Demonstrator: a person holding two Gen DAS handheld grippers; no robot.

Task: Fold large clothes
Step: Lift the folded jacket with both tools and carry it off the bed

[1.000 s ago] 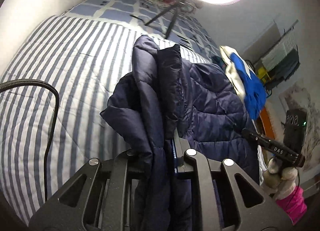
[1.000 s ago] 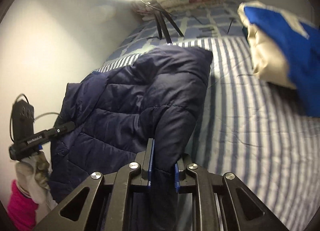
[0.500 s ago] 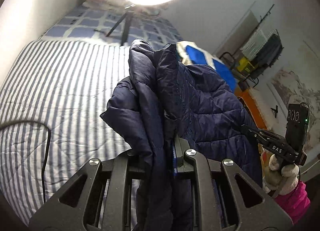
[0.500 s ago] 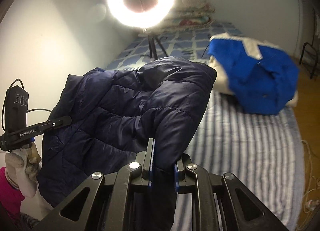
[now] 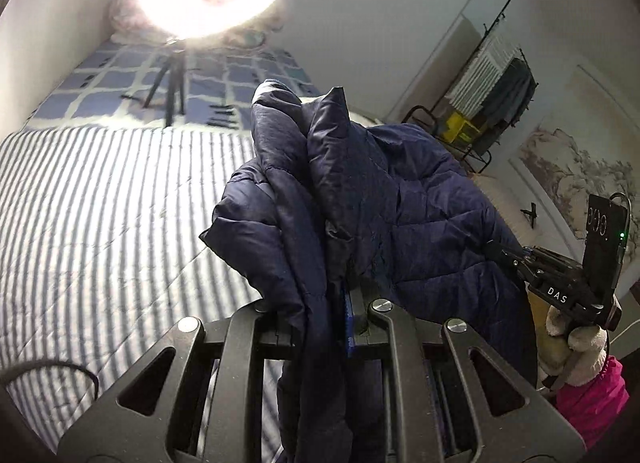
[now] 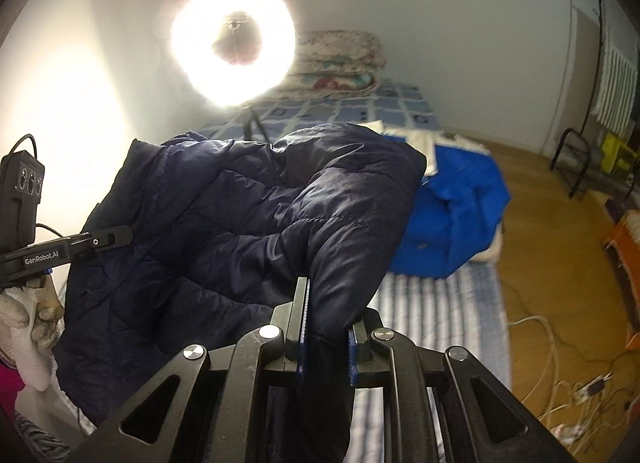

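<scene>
A navy quilted puffer jacket (image 5: 380, 199) hangs in the air above the striped bed (image 5: 100, 215), held up between both grippers. My left gripper (image 5: 320, 303) is shut on a bunched fold of one edge. In the right wrist view the same jacket (image 6: 248, 215) drapes over my right gripper (image 6: 326, 315), which is shut on another fold. Each view shows the other gripper at the jacket's far side: the right one (image 5: 516, 259) and the left one (image 6: 116, 237), held by a gloved hand (image 6: 28, 311). The fingertips of both are buried in fabric.
A bright ring light on a tripod (image 6: 234, 43) stands on the checked bedding at the head of the bed. A blue and cream garment (image 6: 452, 215) lies on the bed. Folded quilts (image 6: 340, 59), a clothes rack (image 5: 492, 103), wooden floor with cables (image 6: 560, 343).
Both grippers have lifted the jacket higher off the bed and tilted up; the ring light, far wall and floor now show more, and the bed has dropped lower in view.
</scene>
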